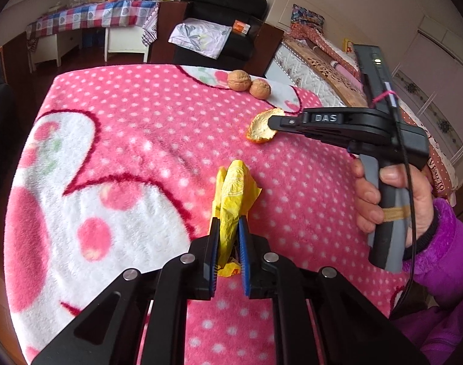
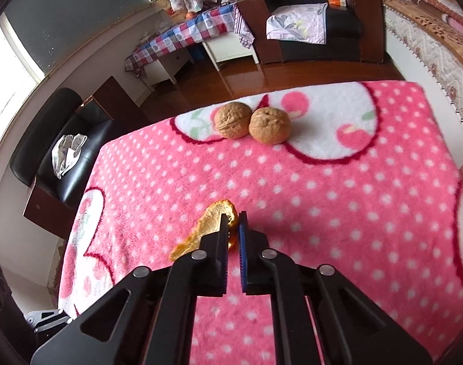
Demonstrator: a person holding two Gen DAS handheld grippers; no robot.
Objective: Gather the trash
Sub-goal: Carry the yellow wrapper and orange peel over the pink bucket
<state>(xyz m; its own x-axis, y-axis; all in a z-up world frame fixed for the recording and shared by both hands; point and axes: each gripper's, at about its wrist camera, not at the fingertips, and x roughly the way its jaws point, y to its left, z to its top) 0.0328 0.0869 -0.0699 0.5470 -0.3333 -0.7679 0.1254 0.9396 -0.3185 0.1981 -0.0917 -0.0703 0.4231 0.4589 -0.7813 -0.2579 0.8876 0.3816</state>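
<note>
Two scraps being gripped: yellow wrapper (image 1: 234,194) in left gripper (image 1: 228,231), orange peel (image 2: 207,228) in right gripper (image 2: 233,222); walnuts (image 2: 252,123) lying at 12 o'clock; disposal pending.

Crumpled yellow wrapper (image 1: 233,200), upright, pinched between left gripper (image 1: 228,228) pads above the pink dotted blanket (image 1: 140,121), curled orange peel (image 2: 207,228), pale pith showing, clamped in right gripper (image 2: 233,222), low over the blanket
</note>
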